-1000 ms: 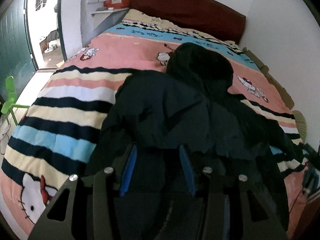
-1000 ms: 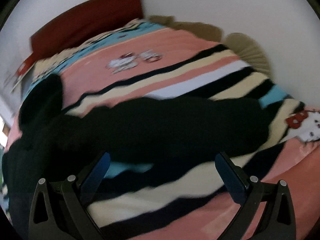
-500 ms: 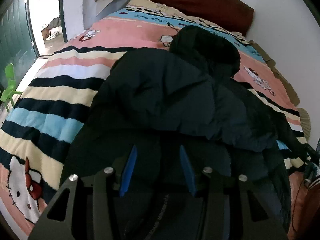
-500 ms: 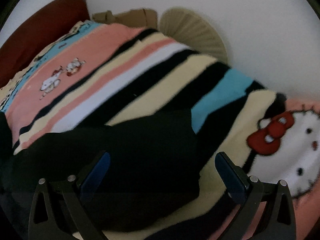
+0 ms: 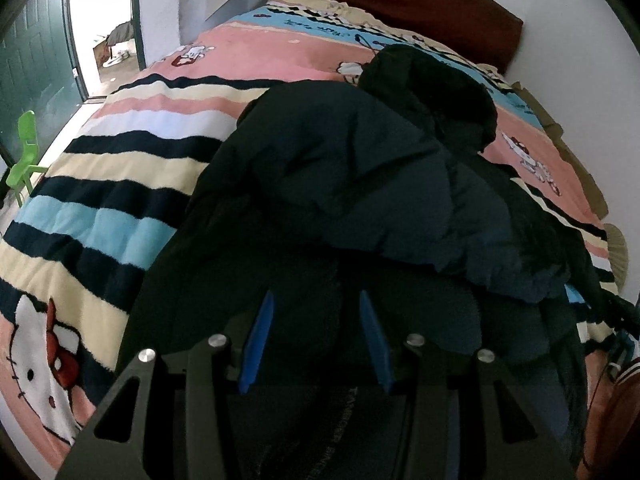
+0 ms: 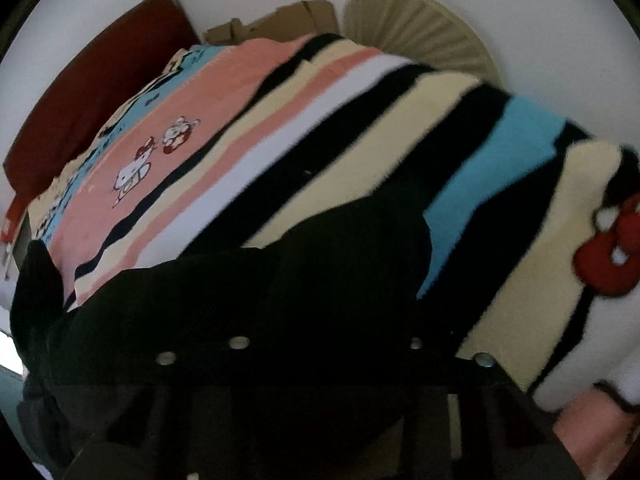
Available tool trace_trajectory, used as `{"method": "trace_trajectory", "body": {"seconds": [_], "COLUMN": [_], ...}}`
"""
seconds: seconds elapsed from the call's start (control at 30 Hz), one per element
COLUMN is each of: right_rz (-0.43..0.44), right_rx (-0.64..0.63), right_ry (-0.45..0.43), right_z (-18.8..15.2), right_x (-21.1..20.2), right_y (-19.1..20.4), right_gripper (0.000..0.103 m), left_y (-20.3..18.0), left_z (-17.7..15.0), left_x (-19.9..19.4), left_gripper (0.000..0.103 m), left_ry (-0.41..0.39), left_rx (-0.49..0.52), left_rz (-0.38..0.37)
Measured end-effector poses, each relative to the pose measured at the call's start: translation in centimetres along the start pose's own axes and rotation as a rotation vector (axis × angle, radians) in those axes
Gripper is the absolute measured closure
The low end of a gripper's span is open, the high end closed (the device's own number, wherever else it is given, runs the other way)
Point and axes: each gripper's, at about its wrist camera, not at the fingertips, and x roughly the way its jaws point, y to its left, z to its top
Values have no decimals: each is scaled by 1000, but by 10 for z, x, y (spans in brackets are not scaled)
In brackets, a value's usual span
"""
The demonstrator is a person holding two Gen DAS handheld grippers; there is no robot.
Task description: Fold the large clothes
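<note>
Directly beneath left gripper (image 5: 316, 340) lies jacket (image 5: 340, 168).

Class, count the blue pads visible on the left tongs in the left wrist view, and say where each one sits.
2: one blue pad left of the gap, the other right of it, with the dark jacket lying between and beyond them.

right tongs (image 6: 324, 360): fingertips lost against dark jacket (image 6: 280, 300) | grip unclear

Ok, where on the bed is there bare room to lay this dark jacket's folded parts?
Bare striped blanket lies between the dark padded jacket and the door-side bed edge, and again beyond the jacket's sleeve toward the wall with the beige fan. The middle and near edge are crowded with jacket.
</note>
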Motion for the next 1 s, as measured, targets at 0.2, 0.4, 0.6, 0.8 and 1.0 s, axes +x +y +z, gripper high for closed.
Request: {"method": "trace_trajectory", "body": {"seconds": [0.2,0.4,0.6,0.8,1.0], "right_rz": [3,31,85,158,259], "right_rx": [-84,-148,-247,-361,-469], "right_ry": [-53,-118,-173,-219,-251], "right_z": [1,5,-1,-19,-50], "right_x": [-39,-85,-131,-173,-215], "right_y": [30,65,122,200,281], "right_gripper": [81,82,84,85,85], "left_y": [8,19,35,55,75], "left_z": [1,-2,-5,-11,-18], "left_x": [-12,-26,-41,-57,-69], "left_gripper": [60,60,60,60,60], "left_ry": [-28,-49,-70,-93,-114], "left_rx": [-20,-35,-60,-82,-99], "left_rz": [-21,-46,-61,-60,-47]}}
